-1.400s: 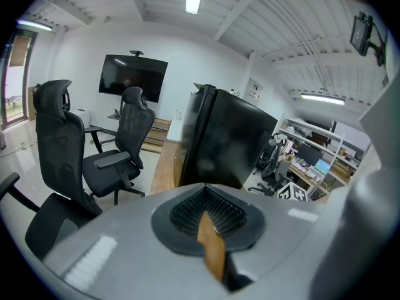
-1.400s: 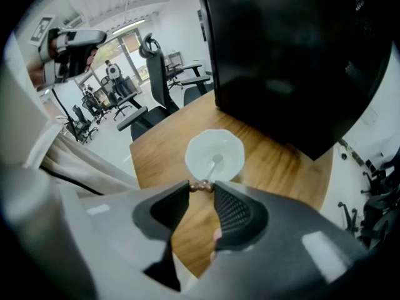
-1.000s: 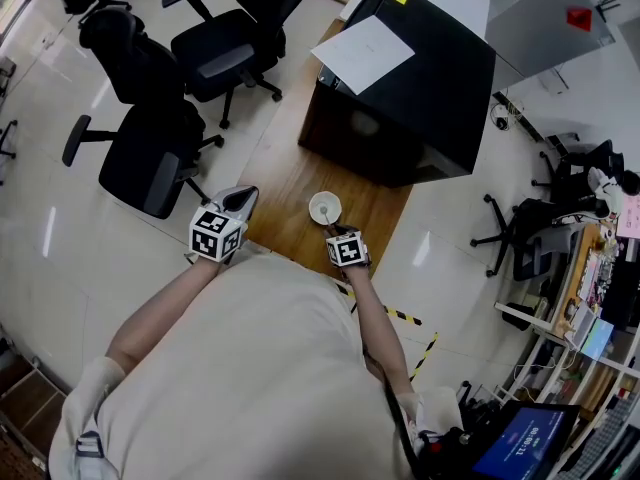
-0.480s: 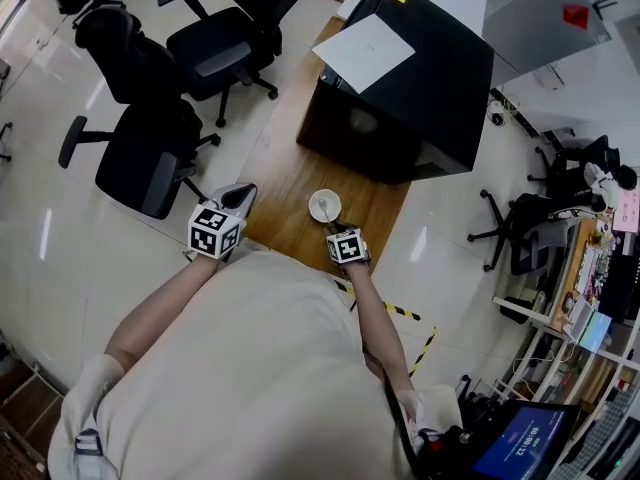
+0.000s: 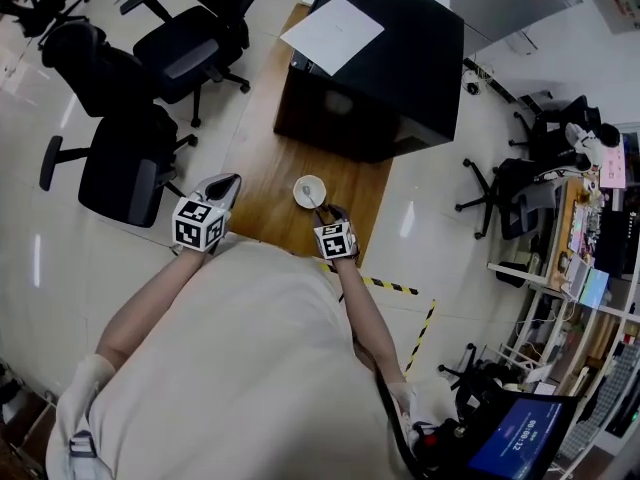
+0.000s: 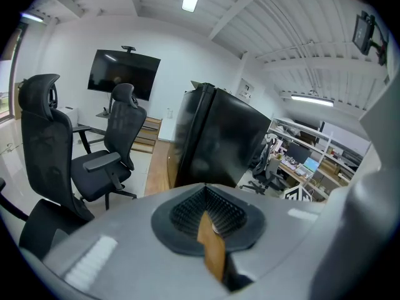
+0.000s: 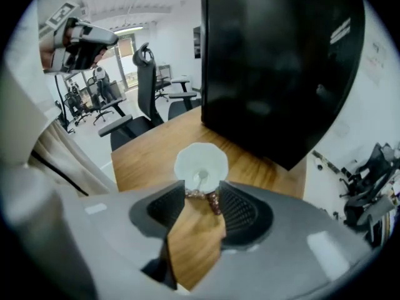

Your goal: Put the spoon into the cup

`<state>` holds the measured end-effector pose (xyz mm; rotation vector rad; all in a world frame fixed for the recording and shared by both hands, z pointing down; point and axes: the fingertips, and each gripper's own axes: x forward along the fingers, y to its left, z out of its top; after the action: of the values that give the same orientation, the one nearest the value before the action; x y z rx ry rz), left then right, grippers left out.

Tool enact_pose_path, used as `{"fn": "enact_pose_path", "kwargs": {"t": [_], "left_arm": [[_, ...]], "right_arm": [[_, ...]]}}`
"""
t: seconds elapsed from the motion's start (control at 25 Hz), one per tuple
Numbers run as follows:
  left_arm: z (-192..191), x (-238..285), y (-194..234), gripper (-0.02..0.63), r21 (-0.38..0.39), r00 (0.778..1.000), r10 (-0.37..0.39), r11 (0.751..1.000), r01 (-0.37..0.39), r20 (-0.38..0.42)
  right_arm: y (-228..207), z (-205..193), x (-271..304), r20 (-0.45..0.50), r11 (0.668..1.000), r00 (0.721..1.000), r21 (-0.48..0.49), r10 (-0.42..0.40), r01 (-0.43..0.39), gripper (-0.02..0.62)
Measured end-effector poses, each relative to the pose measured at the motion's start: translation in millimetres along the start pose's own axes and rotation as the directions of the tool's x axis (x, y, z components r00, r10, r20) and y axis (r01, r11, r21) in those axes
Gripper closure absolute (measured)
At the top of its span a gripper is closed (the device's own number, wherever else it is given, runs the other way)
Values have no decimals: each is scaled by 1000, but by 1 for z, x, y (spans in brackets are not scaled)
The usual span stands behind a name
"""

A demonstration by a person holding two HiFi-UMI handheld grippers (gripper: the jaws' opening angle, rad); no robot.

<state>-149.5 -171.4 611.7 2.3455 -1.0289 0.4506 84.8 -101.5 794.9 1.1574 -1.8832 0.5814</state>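
spoon (image 7: 200,180) is in the white cup (image 7: 187,158), bowl end down inside and brown patterned handle leaning out over the rim toward the right gripper (image 7: 200,195). its jaws have just been opening: the gap is now medium-wide, with the handle end between them beside one pad, not pinched. cup stands on the wooden table (image 5: 262,178), just ahead of that gripper and near the black cabinet (image 5: 385,78). left gripper (image 5: 222,188) hovers at the table's left edge, well apart from the cup, jaws at a narrow slit with nothing in them.
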Motion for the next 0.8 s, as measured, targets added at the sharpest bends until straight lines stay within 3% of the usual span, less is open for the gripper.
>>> {"fn": "enact_pose_path", "kwargs": {"t": [0.2,0.4,0.56,0.68,0.8], "left_arm": [[1,-2,8,603,10,999,-50,999,50,-14],[17,-19,39,603,-26,998,-62,998,62,-22],[2,-1,23,603,-6,987,-154,988,154,-43],[-5,3,21,603,-2,976,-208,978,208,-62],[-14,5,25,603,-27,970,-229,973,228,-77]], "right_arm": [[-4,32,-50,215,984,965,124,-149,125,423],[25,88,-68,396,967,905,249,-155,57,425],[33,98,-91,459,942,862,331,-215,59,436],[56,112,-99,512,927,830,376,-222,16,436],[77,120,-107,536,922,819,385,-204,-22,439]]}}
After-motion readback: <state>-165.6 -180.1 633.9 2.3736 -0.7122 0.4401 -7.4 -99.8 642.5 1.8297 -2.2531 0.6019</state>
